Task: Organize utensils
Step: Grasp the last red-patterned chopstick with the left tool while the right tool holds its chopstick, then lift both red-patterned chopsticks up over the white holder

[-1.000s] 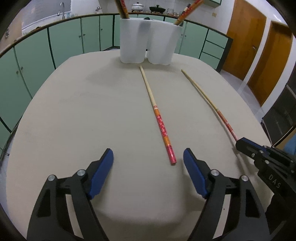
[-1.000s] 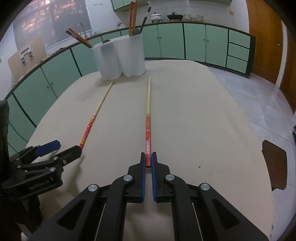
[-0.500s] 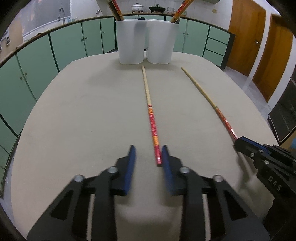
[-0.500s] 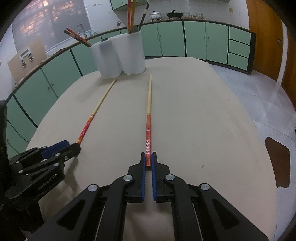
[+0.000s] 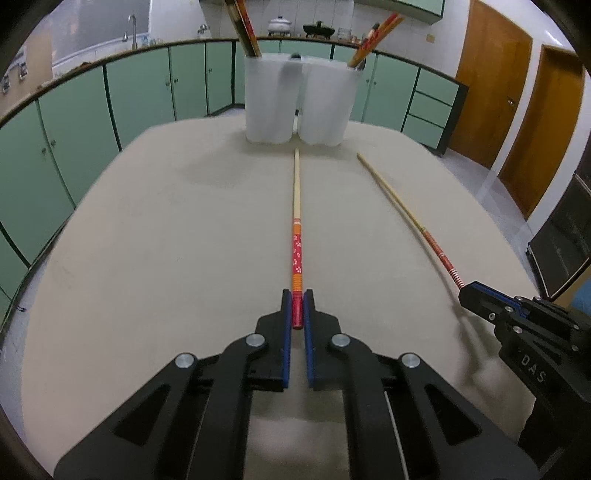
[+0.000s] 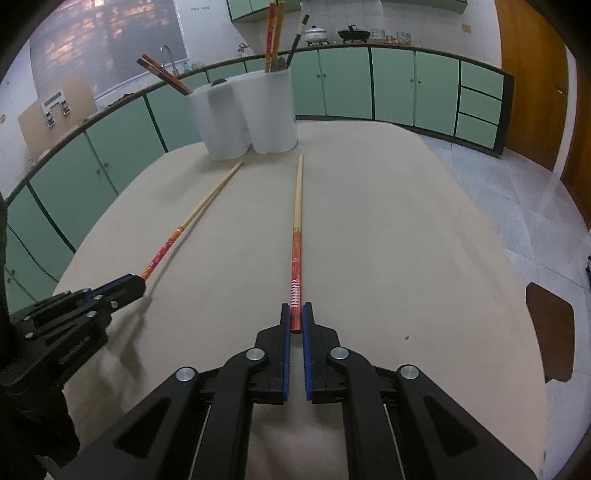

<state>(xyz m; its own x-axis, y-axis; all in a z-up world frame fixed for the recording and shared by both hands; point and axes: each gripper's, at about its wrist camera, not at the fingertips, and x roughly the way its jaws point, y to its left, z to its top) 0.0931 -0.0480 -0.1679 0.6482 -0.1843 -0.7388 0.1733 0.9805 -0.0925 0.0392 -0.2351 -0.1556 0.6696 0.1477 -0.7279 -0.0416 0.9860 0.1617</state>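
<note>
- The left gripper (image 5: 296, 308) is clamped on the red end of a flower-patterned chopstick (image 5: 296, 236), whose bare wooden tip points toward the white utensil holder (image 5: 299, 103).
- The right gripper (image 6: 295, 319) is pinched on the red end of a second, striped chopstick (image 6: 296, 229); its pale tip also points toward the holder.
- Both chopsticks stretch forward over the beige table (image 5: 147, 240), side by side and apart, neither crossing the other. Whether they rest on the surface along their whole length cannot be told.
- In the left wrist view the right gripper shows at the right edge, its blue-padded fingers closed round the striped end of its chopstick.
- In the right wrist view the left gripper shows at the lower left, closed on the orange-banded end of the flower-patterned chopstick.
- The holder stands upright near the table's far edge; it has rounded compartments joined together.
- Several chopsticks (image 6: 273, 33) already stand in the holder, some leaning out to the left, others rising from the right compartment.
- The stretch of table between the chopstick tips and the holder is bare.
- Behind the table run green cabinets (image 6: 343, 85) under a counter with pots (image 5: 279, 25), and wooden doors (image 5: 491, 74) stand to the right.
</note>
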